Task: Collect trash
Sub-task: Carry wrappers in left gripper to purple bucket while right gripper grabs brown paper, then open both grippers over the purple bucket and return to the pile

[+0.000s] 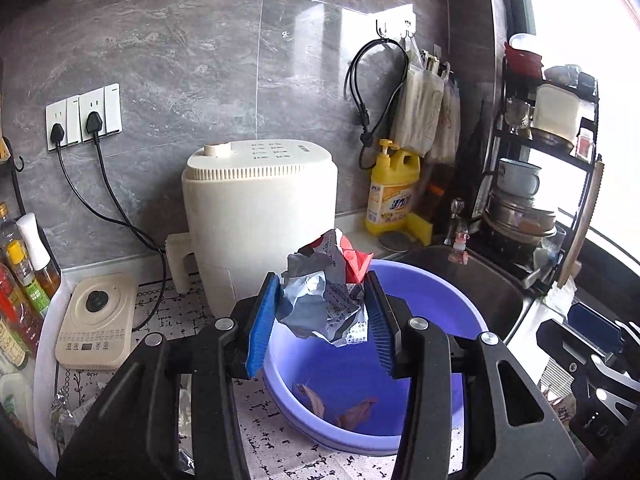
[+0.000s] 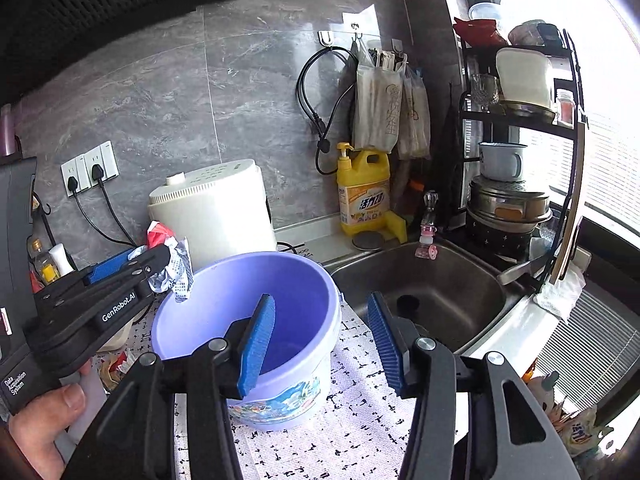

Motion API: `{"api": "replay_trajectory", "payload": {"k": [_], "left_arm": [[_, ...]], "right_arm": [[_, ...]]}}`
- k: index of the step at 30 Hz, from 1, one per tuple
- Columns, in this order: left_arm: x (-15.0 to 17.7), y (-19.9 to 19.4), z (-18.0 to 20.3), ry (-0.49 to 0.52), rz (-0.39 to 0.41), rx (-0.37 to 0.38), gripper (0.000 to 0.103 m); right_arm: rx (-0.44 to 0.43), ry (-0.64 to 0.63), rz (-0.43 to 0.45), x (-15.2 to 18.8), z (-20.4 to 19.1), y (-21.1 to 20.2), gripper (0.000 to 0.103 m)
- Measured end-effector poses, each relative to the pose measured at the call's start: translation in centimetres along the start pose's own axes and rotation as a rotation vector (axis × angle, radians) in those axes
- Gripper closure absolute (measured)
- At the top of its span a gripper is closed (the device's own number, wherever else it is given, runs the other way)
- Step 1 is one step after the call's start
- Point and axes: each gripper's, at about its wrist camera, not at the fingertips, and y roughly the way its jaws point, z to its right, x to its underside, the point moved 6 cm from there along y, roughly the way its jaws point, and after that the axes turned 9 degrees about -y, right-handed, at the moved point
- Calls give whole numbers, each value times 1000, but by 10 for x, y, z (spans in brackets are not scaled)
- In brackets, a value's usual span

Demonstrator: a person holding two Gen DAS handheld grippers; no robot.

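My left gripper [image 1: 322, 308] is shut on a crumpled silver, white and red wrapper [image 1: 326, 292] and holds it above the near rim of the purple plastic bucket [image 1: 436, 296]. Brown scraps [image 1: 340, 404] lie at the bucket's bottom. In the right wrist view the left gripper [image 2: 160, 258] with the wrapper [image 2: 174, 268] hangs over the bucket's [image 2: 192, 320] left rim. My right gripper [image 2: 320, 336] is open and empty, above the bucket's right side and the patterned mat.
A cream appliance [image 1: 256, 208] stands behind the bucket. A steel sink [image 2: 432, 280] lies to the right, with a yellow detergent bottle [image 2: 362, 192] behind it and a dish rack [image 2: 516, 160] beside it. Oil bottles [image 1: 20, 272] and a small cooker [image 1: 94, 320] sit at left. Foil wrappers [image 1: 68, 412] lie on the mat.
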Motion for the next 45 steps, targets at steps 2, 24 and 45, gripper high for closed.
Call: {"api": "replay_trajectory", "payload": {"k": [2,24,45], "left_arm": [[2,1,5,4,-10,13,28],[-11,-70,-142,-139,93,-350,6],[32,-158,-278,-325,105,-669,6]], "right_arm": [[5,4,-8,2,3,0,54],[-328,-159,24,-6,-132,9,23],[-633,-348,-80,30,-270,15,26]]}}
